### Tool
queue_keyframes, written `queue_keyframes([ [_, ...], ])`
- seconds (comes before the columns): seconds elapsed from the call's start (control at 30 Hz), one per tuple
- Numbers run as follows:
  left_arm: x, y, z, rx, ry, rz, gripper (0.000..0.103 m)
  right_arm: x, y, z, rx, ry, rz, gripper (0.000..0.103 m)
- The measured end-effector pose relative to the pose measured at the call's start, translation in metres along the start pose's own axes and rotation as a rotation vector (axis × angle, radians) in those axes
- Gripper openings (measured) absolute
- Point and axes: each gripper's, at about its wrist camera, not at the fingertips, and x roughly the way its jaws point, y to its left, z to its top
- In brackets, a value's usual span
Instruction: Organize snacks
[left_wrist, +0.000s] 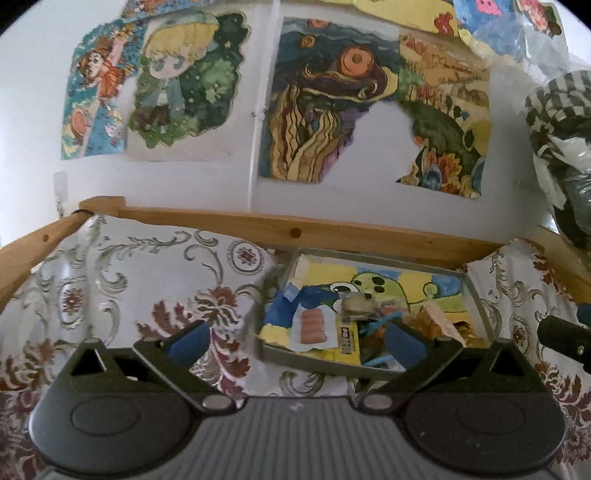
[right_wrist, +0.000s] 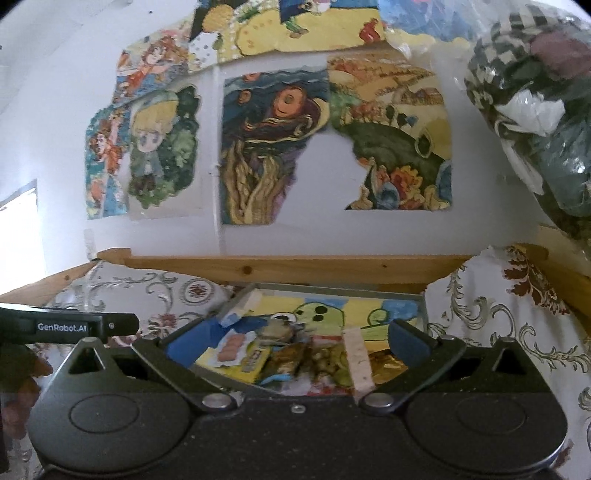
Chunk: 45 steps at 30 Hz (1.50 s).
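A grey metal tray (left_wrist: 476, 291) (right_wrist: 332, 287) lined with a cartoon drawing sits on the floral cloth by the wooden rail. Several snacks lie in its near half: a clear pack of small sausages (left_wrist: 313, 325) (right_wrist: 231, 349), a yellow bar (left_wrist: 347, 341) (right_wrist: 255, 356), a round wrapped cake (left_wrist: 356, 304) (right_wrist: 277, 330), brown wrapped pieces (right_wrist: 295, 360), a pale nougat bar (right_wrist: 360, 360) and a gold wrapper (right_wrist: 386, 362). My left gripper (left_wrist: 295, 341) stands open in front of the tray's near left corner. My right gripper (right_wrist: 291, 341) stands open over the tray's near edge, empty.
A floral tablecloth (left_wrist: 129, 280) covers the surface, with a wooden rail (left_wrist: 295, 230) along the back and left. Paintings hang on the white wall (left_wrist: 314, 107). A plastic bag of clothes (right_wrist: 535, 110) hangs at the right. The left gripper's body (right_wrist: 66, 326) shows at the right view's left edge.
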Motion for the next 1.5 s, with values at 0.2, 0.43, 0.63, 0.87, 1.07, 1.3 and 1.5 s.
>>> queue_keyframes([
  [0.2,-0.028,0.007,-0.008,0.000,-0.026,0.002,0.103,-0.026,0.016,-0.002,-0.013,-0.014,0.007,0.102],
  [0.43,-0.053,0.015,-0.023,-0.004,-0.034,-0.002,0.103,-0.054,0.032,-0.013,0.001,-0.007,0.000,0.102],
  [0.63,-0.071,0.024,-0.046,0.002,-0.015,0.006,0.103,-0.072,0.042,-0.037,0.006,0.028,-0.036,0.102],
  [0.87,-0.081,0.030,-0.076,0.032,0.017,0.027,0.103,-0.084,0.046,-0.066,0.029,0.095,-0.084,0.102],
  [1.07,-0.087,0.035,-0.101,0.028,0.074,0.034,0.103,-0.092,0.051,-0.088,0.035,0.158,-0.105,0.102],
  [1.3,-0.094,0.040,-0.122,0.019,0.125,0.018,0.103,-0.100,0.061,-0.109,0.029,0.211,-0.126,0.102],
  [1.5,-0.100,0.038,-0.134,0.056,0.117,0.026,0.103,-0.103,0.066,-0.117,0.032,0.227,-0.144,0.102],
])
